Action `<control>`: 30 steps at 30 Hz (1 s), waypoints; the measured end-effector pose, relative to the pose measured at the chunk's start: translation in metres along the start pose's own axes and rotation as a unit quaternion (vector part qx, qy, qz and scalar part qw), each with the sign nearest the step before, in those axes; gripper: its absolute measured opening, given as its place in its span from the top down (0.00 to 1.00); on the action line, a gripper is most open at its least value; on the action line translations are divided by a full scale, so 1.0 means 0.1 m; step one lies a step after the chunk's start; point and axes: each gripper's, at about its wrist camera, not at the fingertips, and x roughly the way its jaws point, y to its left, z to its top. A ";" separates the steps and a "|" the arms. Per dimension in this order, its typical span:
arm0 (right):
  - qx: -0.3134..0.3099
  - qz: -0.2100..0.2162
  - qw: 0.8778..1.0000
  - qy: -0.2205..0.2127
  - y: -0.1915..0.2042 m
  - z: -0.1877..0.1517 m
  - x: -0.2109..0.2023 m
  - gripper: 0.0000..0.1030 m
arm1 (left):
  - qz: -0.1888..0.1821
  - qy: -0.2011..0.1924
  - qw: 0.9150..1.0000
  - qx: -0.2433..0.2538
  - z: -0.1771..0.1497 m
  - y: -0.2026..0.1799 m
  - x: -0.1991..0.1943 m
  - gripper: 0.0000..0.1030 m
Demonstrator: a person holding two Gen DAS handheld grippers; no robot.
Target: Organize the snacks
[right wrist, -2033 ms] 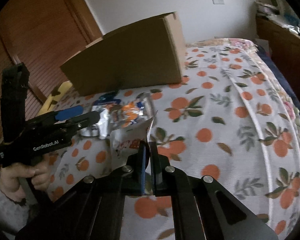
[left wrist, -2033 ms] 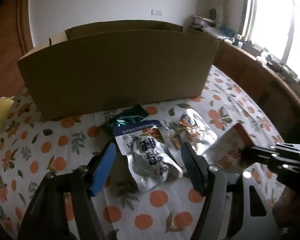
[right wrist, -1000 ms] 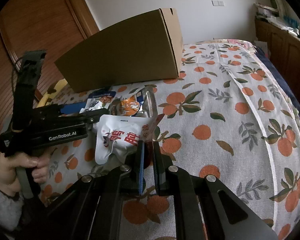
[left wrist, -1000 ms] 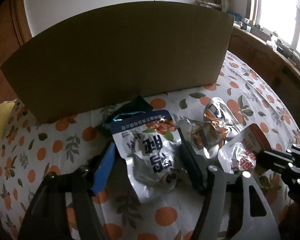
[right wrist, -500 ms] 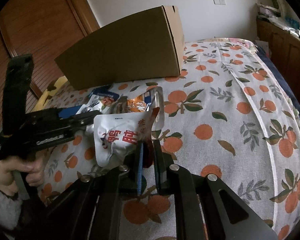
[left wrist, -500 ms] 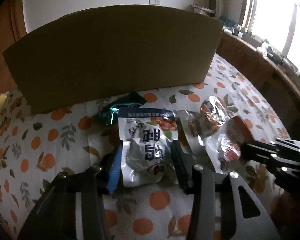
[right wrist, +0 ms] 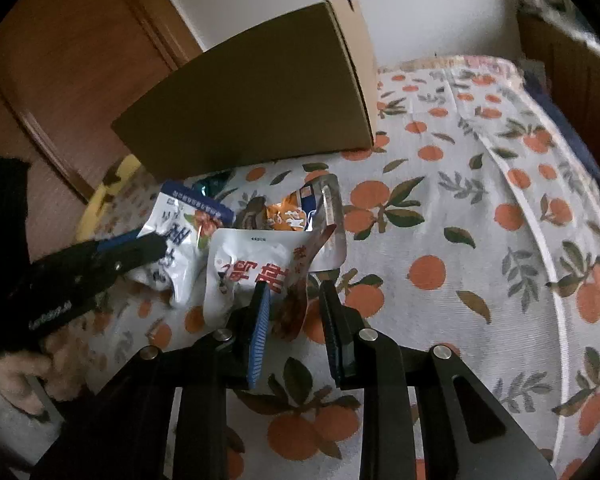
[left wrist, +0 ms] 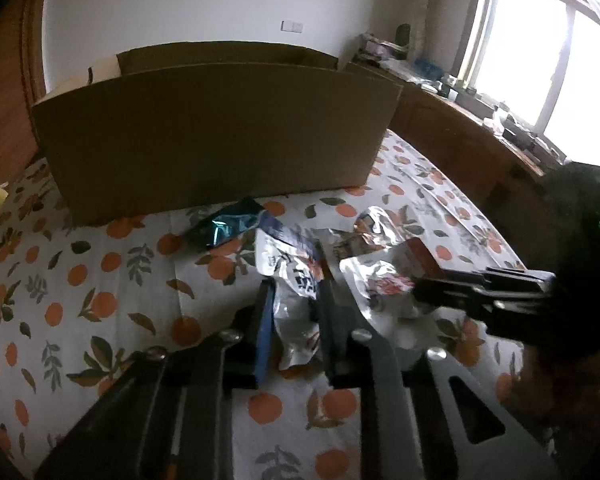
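Observation:
My left gripper (left wrist: 294, 294) is shut on a silver snack pouch with a blue top (left wrist: 288, 268), lifted a little off the bed; it also shows in the right wrist view (right wrist: 176, 240). My right gripper (right wrist: 294, 296) has its jaws parted around the corner of a white pouch with red writing (right wrist: 248, 272), which also shows in the left wrist view (left wrist: 380, 280). A silver and orange pouch (right wrist: 292, 212) and a dark green pouch (left wrist: 224, 226) lie near the cardboard box (left wrist: 216, 128).
The bed has a sheet with an orange print (right wrist: 460, 240). A yellow object (right wrist: 104, 196) lies at the bed's left edge. A wooden cabinet (left wrist: 480, 152) and a window stand on the right; a wooden door (right wrist: 60, 60) is behind.
My left gripper has closed on the blue-topped pouch and raised it. My right gripper has opened from shut, and the white pouch now sits loosely between its fingers.

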 end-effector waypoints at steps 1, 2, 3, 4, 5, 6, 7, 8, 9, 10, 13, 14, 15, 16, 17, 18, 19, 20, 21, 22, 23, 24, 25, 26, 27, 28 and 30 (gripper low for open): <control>0.005 0.004 1.000 0.001 -0.01 0.00 0.00 0.85 | -0.004 0.000 1.000 0.002 -0.01 -0.01 -0.02 0.85; 0.008 0.007 1.000 0.004 -0.02 0.00 0.01 0.87 | -0.005 -0.001 1.000 0.004 -0.01 -0.02 -0.04 0.85; 0.009 0.011 1.000 0.005 -0.02 0.00 0.01 0.92 | -0.004 -0.003 1.000 0.007 -0.02 -0.03 -0.06 0.86; 0.007 0.016 1.000 0.006 -0.01 -0.01 0.02 0.95 | -0.007 -0.005 1.000 0.007 -0.01 -0.05 -0.06 0.88; 0.006 0.011 1.000 0.003 0.00 -0.02 0.01 0.96 | -0.011 -0.006 1.000 0.008 -0.02 -0.06 -0.08 0.89; 0.006 0.009 1.000 0.000 0.00 -0.03 -0.01 0.97 | -0.013 -0.007 1.000 0.009 -0.02 -0.07 -0.11 0.90; 0.009 0.014 1.000 -0.003 0.00 -0.03 -0.02 0.99 | -0.014 -0.008 1.000 0.013 -0.02 -0.09 -0.13 0.91; 0.010 0.017 1.000 -0.007 0.01 -0.04 -0.04 0.99 | -0.014 -0.010 1.000 0.017 -0.03 -0.12 -0.15 0.91; 0.009 0.017 1.000 -0.010 0.01 -0.03 -0.07 0.99 | -0.014 -0.012 1.000 0.020 -0.04 -0.14 -0.17 0.91; 0.007 0.015 1.000 -0.013 0.02 -0.03 -0.09 0.99 | -0.014 -0.013 1.000 0.023 -0.04 -0.16 -0.19 0.91; 0.004 0.014 1.000 -0.024 0.06 -0.01 -0.17 1.00 | -0.015 -0.016 0.999 0.033 -0.06 -0.22 -0.25 0.91; 0.000 0.010 1.000 -0.028 0.08 0.00 -0.21 1.00 | -0.013 -0.018 0.999 0.034 -0.06 -0.23 -0.27 0.91; -0.002 0.008 1.000 -0.030 0.11 0.01 -0.22 1.00 | -0.012 -0.021 0.999 0.034 -0.06 -0.24 -0.30 0.95; -0.006 0.007 0.999 -0.032 0.14 0.03 -0.25 1.00 | -0.011 -0.023 0.999 0.034 -0.06 -0.24 -0.32 0.98; -0.012 0.003 0.999 -0.035 0.17 0.05 -0.29 1.00 | -0.011 -0.025 0.999 0.034 -0.05 -0.24 -0.34 1.00; -0.018 0.001 0.999 -0.036 0.21 0.07 -0.30 1.00 | -0.011 -0.027 0.999 0.033 -0.04 -0.23 -0.38 1.00; -0.022 0.000 0.999 -0.036 0.23 0.09 -0.32 1.00 | -0.014 -0.029 0.999 0.034 -0.03 -0.23 -0.40 1.00; -0.027 -0.003 0.999 -0.037 0.27 0.10 -0.35 1.00 | -0.013 -0.033 0.999 0.036 -0.01 -0.24 -0.43 1.00; -0.030 -0.005 0.999 -0.039 0.29 0.11 -0.37 1.00 | -0.013 -0.035 0.999 0.038 -0.01 -0.24 -0.47 1.00; -0.036 -0.008 0.999 -0.039 0.32 0.12 -0.39 1.00 | -0.013 -0.035 0.998 0.041 0.00 -0.25 -0.49 1.00; -0.039 -0.010 0.998 -0.040 0.34 0.13 -0.40 1.00 | -0.009 -0.033 0.998 0.045 0.01 -0.26 -0.49 1.00; -0.043 -0.014 0.998 -0.039 0.37 0.13 -0.40 1.00 | -0.007 -0.030 0.999 0.044 0.01 -0.26 -0.48 1.00; -0.045 -0.015 0.998 -0.039 0.38 0.13 -0.40 1.00 | -0.009 -0.027 0.999 0.039 0.01 -0.23 -0.48 1.00; -0.046 -0.016 0.998 -0.038 0.39 0.12 -0.40 1.00 | -0.011 -0.023 0.999 0.033 0.01 -0.20 -0.46 1.00; -0.047 -0.017 0.998 -0.038 0.39 0.11 -0.41 1.00 | -0.011 -0.020 0.999 0.027 0.00 -0.18 -0.46 1.00; -0.047 -0.018 0.998 -0.037 0.38 0.10 -0.41 1.00 | -0.014 -0.012 1.000 0.016 0.00 -0.13 -0.44 1.00; -0.045 -0.018 0.998 -0.035 0.36 0.07 -0.41 1.00 | -0.020 0.023 1.000 -0.006 -0.04 -0.06 -0.35 0.94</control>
